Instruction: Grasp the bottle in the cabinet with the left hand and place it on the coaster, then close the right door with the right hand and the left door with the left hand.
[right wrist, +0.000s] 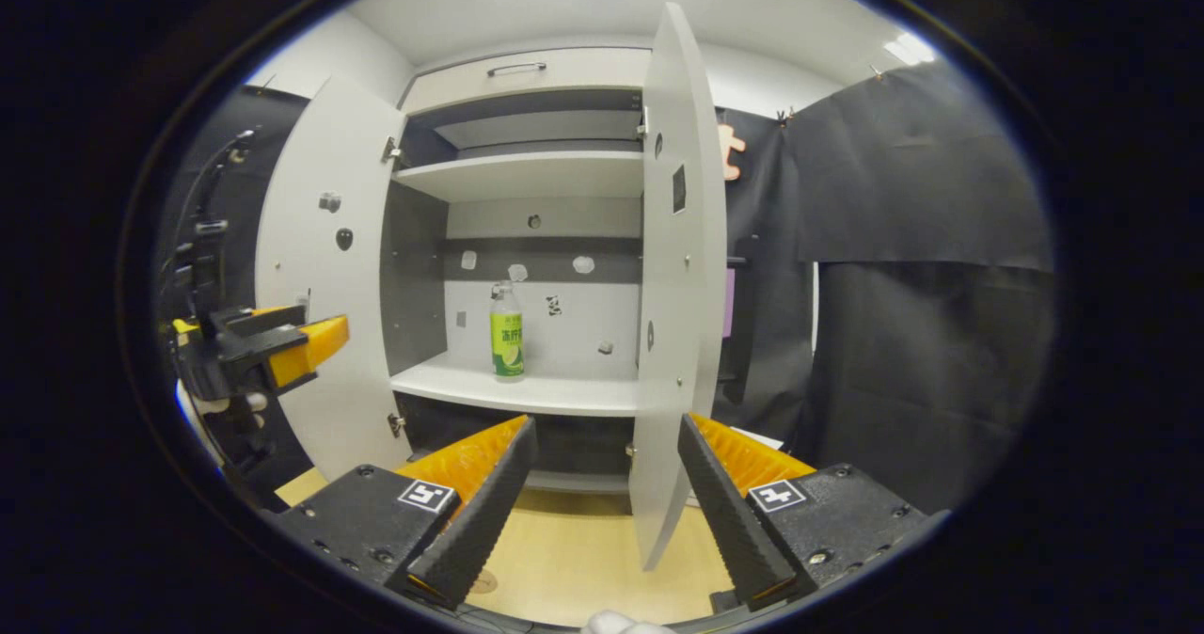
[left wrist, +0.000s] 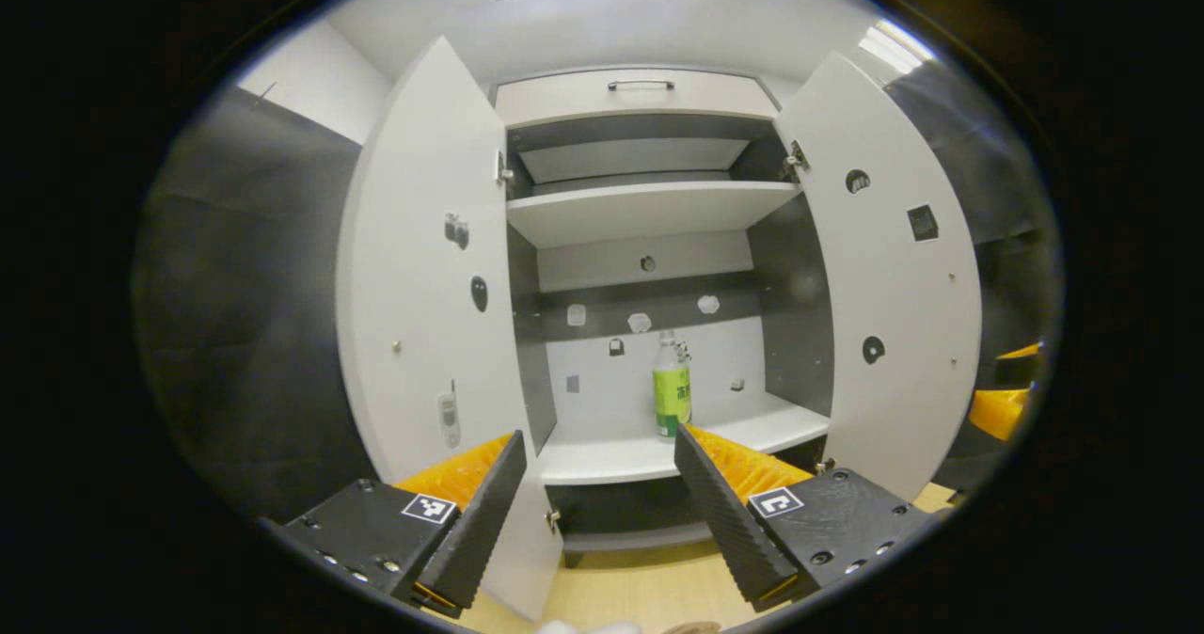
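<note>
A clear bottle (left wrist: 672, 385) with a green label and white cap stands upright on the lower shelf (left wrist: 611, 460) of the white cabinet, right of centre. Both doors are swung wide: the left door (left wrist: 423, 267) and the right door (left wrist: 894, 277). My left gripper (left wrist: 597, 446) is open and empty, in front of the shelf and short of the bottle. In the right gripper view the bottle (right wrist: 506, 333) shows past the right door (right wrist: 679, 286), seen nearly edge-on. My right gripper (right wrist: 607, 427) is open and empty before that door's edge. The left gripper (right wrist: 273, 347) hangs by the left door (right wrist: 320, 267).
A light wooden tabletop (left wrist: 640, 587) lies below the cabinet; a small round disc (right wrist: 484, 581), perhaps the coaster, rests on it. An upper shelf (left wrist: 640, 211) and a drawer with a handle (left wrist: 640, 84) sit above. Black cloth (right wrist: 922, 286) hangs on both sides.
</note>
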{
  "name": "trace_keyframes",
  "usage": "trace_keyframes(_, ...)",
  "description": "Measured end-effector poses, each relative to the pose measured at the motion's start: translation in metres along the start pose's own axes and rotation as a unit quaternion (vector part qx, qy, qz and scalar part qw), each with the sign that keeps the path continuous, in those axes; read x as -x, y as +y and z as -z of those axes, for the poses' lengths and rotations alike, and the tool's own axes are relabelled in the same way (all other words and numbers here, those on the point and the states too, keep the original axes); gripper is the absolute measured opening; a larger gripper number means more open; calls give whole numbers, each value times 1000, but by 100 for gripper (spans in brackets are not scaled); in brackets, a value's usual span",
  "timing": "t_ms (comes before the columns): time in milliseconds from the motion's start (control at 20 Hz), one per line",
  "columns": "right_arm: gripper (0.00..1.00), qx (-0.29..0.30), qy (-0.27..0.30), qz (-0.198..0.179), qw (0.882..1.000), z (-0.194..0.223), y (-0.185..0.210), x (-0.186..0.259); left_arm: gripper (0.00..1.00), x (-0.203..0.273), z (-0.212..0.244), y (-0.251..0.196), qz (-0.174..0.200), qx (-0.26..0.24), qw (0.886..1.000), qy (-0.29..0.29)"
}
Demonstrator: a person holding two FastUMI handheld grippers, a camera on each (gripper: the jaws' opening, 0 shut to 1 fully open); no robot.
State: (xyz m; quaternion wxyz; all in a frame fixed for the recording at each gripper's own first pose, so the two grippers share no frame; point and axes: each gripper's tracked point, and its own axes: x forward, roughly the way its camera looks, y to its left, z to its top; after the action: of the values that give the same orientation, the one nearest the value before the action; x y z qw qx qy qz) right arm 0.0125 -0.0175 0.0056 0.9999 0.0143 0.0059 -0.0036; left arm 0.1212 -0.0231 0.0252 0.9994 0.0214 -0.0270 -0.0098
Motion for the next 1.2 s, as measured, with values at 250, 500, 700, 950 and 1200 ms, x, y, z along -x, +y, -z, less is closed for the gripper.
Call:
trace_keyframes(250, 99, 0, -2, 2, 1000, -10, 0, -3, 96, -87, -16, -31, 24, -3, 1000, -15)
trace_keyframes(500, 99, 8, 2, 7, 1000, -14, 1, 0, 97, -166, -8, -59, 33, -7, 999, -11)
trace_keyframes(700, 99, 15, 7, -2, 1000, -15, 11, 2, 97, -217, 9, -64, 24, 13, 999, 18)
trace_keyframes(950, 99, 28, 23, 0, 999, -11, 15, -4, 97, -268, 37, -82, 21, 18, 999, 31)
trace_keyframes(1200, 100, 28, 29, 6, 999, -10, 9, -7, 97, -307, 60, -92, 17, 8, 999, 45)
